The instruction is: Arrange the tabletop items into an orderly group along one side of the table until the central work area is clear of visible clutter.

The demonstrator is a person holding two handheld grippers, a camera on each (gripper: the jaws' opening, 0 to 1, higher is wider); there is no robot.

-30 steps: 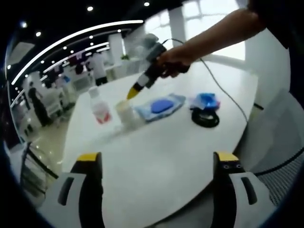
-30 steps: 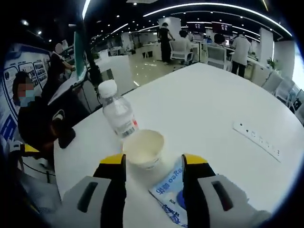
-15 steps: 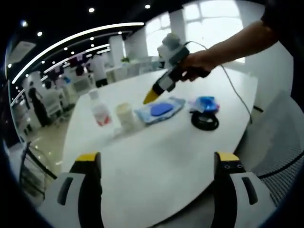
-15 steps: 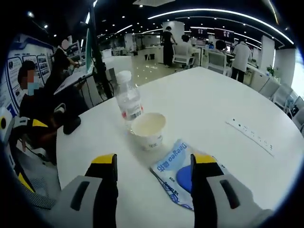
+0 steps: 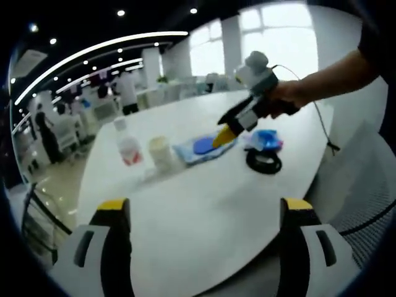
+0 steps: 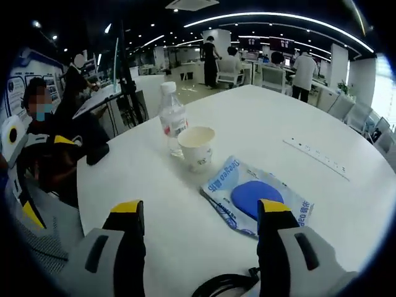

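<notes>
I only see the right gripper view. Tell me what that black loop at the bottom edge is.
Observer: The loop is a full ring lying on the table, with a blue object at its far side.
Operator: Report the left gripper.
Observer: The left gripper hangs over the table's near edge, jaws wide apart, nothing between them.
Operator: Say where my gripper sits over the pouch.
Observer: The right gripper points its yellow tips down at the end of the pouch nearest the ring. I cannot tell whether they touch.
</notes>
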